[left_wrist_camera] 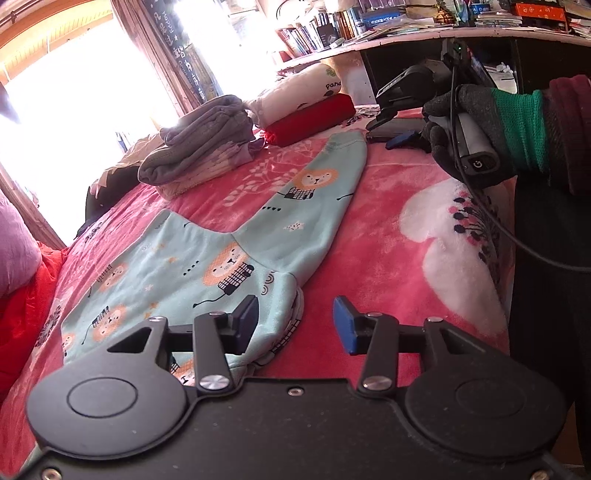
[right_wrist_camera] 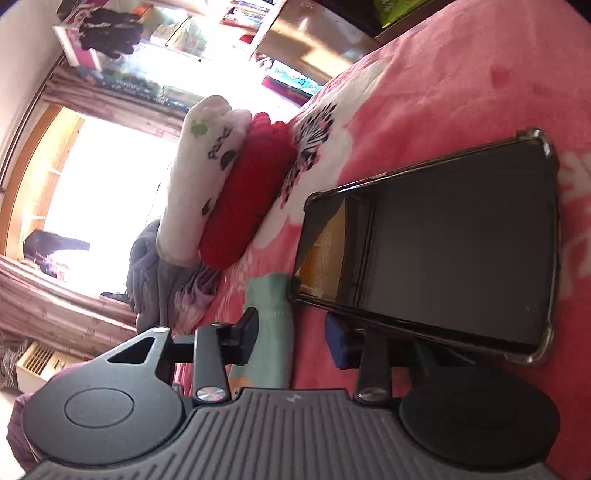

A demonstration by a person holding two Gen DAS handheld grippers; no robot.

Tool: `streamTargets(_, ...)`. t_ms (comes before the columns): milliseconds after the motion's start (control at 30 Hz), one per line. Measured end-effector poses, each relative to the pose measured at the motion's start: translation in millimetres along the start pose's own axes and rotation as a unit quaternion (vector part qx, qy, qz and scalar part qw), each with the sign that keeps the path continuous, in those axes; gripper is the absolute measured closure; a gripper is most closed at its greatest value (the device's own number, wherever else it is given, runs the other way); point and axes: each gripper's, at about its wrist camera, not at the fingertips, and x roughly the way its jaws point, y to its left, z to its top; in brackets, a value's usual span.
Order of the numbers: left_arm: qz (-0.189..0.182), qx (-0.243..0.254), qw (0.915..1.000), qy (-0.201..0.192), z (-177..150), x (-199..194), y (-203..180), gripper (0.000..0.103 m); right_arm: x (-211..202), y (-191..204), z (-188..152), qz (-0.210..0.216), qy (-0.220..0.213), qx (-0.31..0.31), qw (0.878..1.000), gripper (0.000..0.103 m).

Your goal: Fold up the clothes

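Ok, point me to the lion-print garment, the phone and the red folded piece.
lion-print garment [left_wrist_camera: 221, 266], left wrist view, on its body near the crotch seam.
phone [right_wrist_camera: 454, 243], right wrist view, middle of its dark screen.
red folded piece [left_wrist_camera: 310, 118], left wrist view, on its top face.

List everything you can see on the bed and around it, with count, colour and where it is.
Children's pants: one, mint green with lion print, laid flat on the blanket, nearest the left gripper.
Blanket: one, pink with white patches, covering the bed.
Folded grey clothes: one stack, far side of bed.
Red folded garment: one, beside the grey stack.
White panda-print garment: one, on top of the red one.
Phone: one, black, on the blanket by the pants' leg end.
Books: many, mixed colours, shelf behind.
Left gripper: black, open, empty.
Right gripper: black, open.
Gloved hand: grey and green, holding right gripper.
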Motion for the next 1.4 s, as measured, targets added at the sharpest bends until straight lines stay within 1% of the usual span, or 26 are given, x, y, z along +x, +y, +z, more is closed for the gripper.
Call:
streamTargets(67, 0.011, -0.007, 0.9999, 0.005, -5.1, -7.6, 7.0, 0.058, 0.7, 1.1, 1.3, 0.002, -0.017, 0.003, 1.0, 0.063)
streamTargets(100, 0.017, -0.011, 0.9998, 0.007, -8.1, -11.4, 10.9, 0.058, 2.2, 2.1, 1.4, 0.007, -0.022, 0.004, 1.0, 0.057)
streamTargets(133, 0.024, -0.017, 0.9995, 0.011, -12.2, -16.1, 15.9, 0.058, 4.4, 4.1, 1.6, 0.009, -0.024, 0.001, 1.0, 0.054)
streamTargets(233, 0.045, -0.043, 0.9977, 0.026, -24.6, -31.3, 34.5, 0.058, 8.0, 8.8, 1.9, 0.0, -0.043, -0.008, 0.999, 0.055)
streamTargets(333, 0.074, -0.077, 0.9934, 0.041, -36.3, -48.3, 56.6, 0.055, 9.7, 10.1, 0.9, -0.014, -0.064, -0.014, 0.998, 0.055)
streamTargets(467, 0.11, -0.149, 0.9805, 0.064, -52.3, -64.5, 93.6, 0.054, 6.4, 29.8, -9.4, -0.028, -0.074, -0.067, 0.995, 0.048)
streamTargets(500, 0.116, -0.171, 0.9758, 0.072, -56.6, -66.0, 103.5, 0.054, -0.4, 39.2, -14.6, -0.023, -0.081, -0.089, 0.992, 0.048)
streamTargets(567, 0.127, -0.22, 0.9637, 0.082, -66.9, -67.6, 124.1, 0.054, -14.6, 59.8, -28.2, 0.012, -0.08, -0.13, 0.988, 0.044)
streamTargets(600, 0.134, -0.252, 0.9547, 0.084, -73.8, -68.5, 136.2, 0.054, -19.7, 70.6, -36.5, 0.031, -0.076, -0.153, 0.985, 0.039)
streamTargets(633, 0.142, -0.283, 0.9446, 0.086, -80.7, -69.3, 148.4, 0.054, -23.8, 82.1, -46.3, 0.049, -0.069, -0.181, 0.98, 0.036)
streamTargets(667, 0.149, -0.32, 0.9316, 0.084, -89.5, -71.3, 161.9, 0.054, -25.2, 93.0, -56.5, 0.064, -0.057, -0.21, 0.974, 0.036)
streamTargets(733, 0.167, -0.4, 0.8982, 0.072, -113.2, -79.2, 190.5, 0.054, -23.6, 114.3, -79.7, 0.099, -0.021, -0.265, 0.959, 0.036)
streamTargets(800, 0.185, -0.468, 0.8623, 0.056, -140.3, -89.6, 217.0, 0.054, -20.8, 134.9, -105.7, 0.133, 0.02, -0.32, 0.938, 0.037)
streamTargets(867, 0.205, -0.522, 0.8273, 0.032, -168.3, -103.4, 241.5, 0.054, -20.0, 152.0, -137.0, 0.163, 0.061, -0.38, 0.909, 0.042)
streamTargets(933, 0.223, -0.574, 0.7881, 0.009, -196.4, -117.1, 265.9, 0.054, -18.8, 165.9, -167.1, 0.182, 0.098, -0.434, 0.877, 0.047)
streamTargets(967, 0.229, -0.589, 0.775, 0.001, -207.3, -122.1, 278.7, 0.054, -20.7, 173.0, -184.1, 0.194, 0.115, -0.46, 0.859, 0.047)
streamTargets(1033, 0.237, -0.607, 0.758, -0.011, -225.2, -129.8, 304.9, 0.056, -25.2, 185.1, -216.0, 0.212, 0.145, -0.505, 0.824, 0.047)
streamTargets(1067, 0.241, -0.607, 0.7572, -0.014, -232.2, -132.3, 318.5, 0.056, -29.3, 190.5, -233.4, 0.219, 0.161, -0.521, 0.809, 0.047)
streamTargets(1100, 0.239, -0.599, 0.764, -0.014, -237.3, -132.9, 332.7, 0.056, -33.6, 195.2, -250.8, 0.225, 0.177, -0.535, 0.795, 0.047)
streamTargets(1133, 0.225, -0.589, 0.7762, -0.011, -241.8, -131.5, 347.7, 0.056, -37.9, 199.8, -268.2, 0.231, 0.194, -0.548, 0.78, 0.047)
streamTargets(1167, 0.206, -0.575, 0.7921, -0.005, -245.8, -127.4, 363.5, 0.056, -40.0, 204.1, -283.6, 0.235, 0.21, -0.561, 0.766, 0.047)
streamTargets(1233, 0.181, -0.534, 0.8252, 0.029, -251.0, -113.7, 392.3, 0.056, -47.3, 214.3, -317.0, 0.242, 0.236, -0.584, 0.738, 0.047)
streamTargets(1300, 0.155, -0.493, 0.8535, 0.064, -255.3, -100.3, 414.1, 0.056, -51.5, 224.9, -346.5, 0.248, 0.254, -0.599, 0.717, 0.047)
streamTargets(1333, 0.138, -0.477, 0.8644, 0.079, -257.9, -94.0, 422.9, 0.056, -51.2, 229.6, -359.1, 0.249, 0.265, -0.603, 0.71, 0.047)
streamTargets(1367, 0.124, -0.466, 0.8714, 0.09, -260.2, -88.8, 429.2, 0.056, -49.5, 233.3, -370.5, 0.248, 0.275, -0.603, 0.706, 0.047)
streamTargets(1400, 0.109, -0.46, 0.8752, 0.102, -263.5, -83.4, 434.8, 0.057, -47.0, 235.9, -380.6, 0.246, 0.284, -0.603, 0.704, 0.047)
